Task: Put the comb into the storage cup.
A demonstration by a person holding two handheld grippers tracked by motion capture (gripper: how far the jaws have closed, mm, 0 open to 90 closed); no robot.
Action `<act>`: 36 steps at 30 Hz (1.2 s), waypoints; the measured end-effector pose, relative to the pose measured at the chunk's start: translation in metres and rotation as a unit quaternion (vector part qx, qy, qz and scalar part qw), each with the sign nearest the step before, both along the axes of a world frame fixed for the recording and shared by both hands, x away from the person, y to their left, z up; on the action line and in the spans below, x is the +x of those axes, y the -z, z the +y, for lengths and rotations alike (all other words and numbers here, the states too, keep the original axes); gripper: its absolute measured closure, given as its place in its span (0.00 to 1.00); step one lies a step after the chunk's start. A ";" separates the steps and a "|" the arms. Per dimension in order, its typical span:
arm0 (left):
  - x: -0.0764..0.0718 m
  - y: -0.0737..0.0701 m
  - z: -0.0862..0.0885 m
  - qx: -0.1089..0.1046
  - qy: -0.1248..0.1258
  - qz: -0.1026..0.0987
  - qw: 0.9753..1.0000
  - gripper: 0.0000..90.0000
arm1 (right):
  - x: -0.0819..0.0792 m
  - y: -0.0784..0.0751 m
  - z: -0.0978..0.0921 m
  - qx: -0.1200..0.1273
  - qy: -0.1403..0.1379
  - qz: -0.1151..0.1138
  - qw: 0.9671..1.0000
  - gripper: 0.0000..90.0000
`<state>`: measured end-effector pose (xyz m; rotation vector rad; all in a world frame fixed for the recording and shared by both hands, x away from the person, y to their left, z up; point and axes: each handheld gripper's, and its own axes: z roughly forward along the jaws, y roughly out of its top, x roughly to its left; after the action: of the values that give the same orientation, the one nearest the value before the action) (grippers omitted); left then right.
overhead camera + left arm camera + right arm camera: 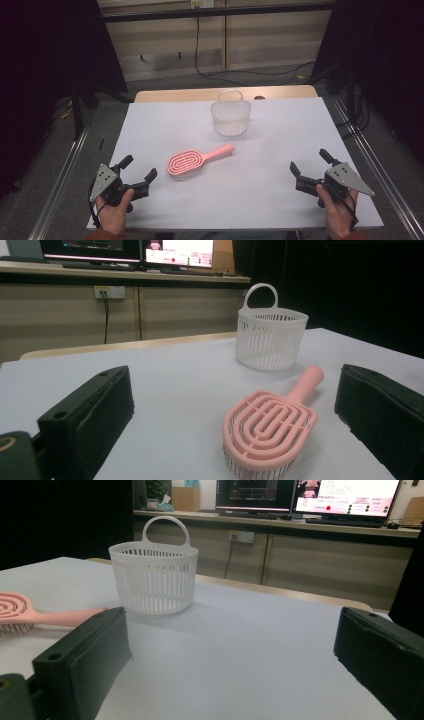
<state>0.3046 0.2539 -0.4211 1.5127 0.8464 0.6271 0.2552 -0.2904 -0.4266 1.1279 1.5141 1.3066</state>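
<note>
While both hands rest at the near edge of the table [150, 120], the left gripper [138, 171] and right gripper [309, 161] stand wide open, holding nothing. Between them lies a pink hairbrush [197, 159], bristles down; beyond it stands a white basket [230, 116].

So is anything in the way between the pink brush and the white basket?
No. Only bare white table lies between the pink plastic hairbrush and the white slotted plastic basket. Both open grippers sit back near the table's front edge.
</note>
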 end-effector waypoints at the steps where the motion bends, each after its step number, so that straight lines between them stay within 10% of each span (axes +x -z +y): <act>1: 0.000 0.000 0.000 0.000 0.000 0.000 1.000 0.03 | 0.000 0.000 0.000 0.000 0.000 0.001 1.000 0.01; 21: 0.008 -0.003 -0.005 0.003 0.045 0.023 0.999 0.05 | 0.001 0.002 0.000 0.011 -0.006 0.011 1.000 0.00; 36: 0.015 -0.014 -0.019 0.020 0.125 0.039 0.991 0.04 | -0.001 0.002 0.002 0.011 -0.016 0.013 1.000 0.00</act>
<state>0.3201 0.2350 -0.4071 1.6567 0.6918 0.4037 0.2543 -0.2886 -0.4286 1.1435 1.5456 1.3376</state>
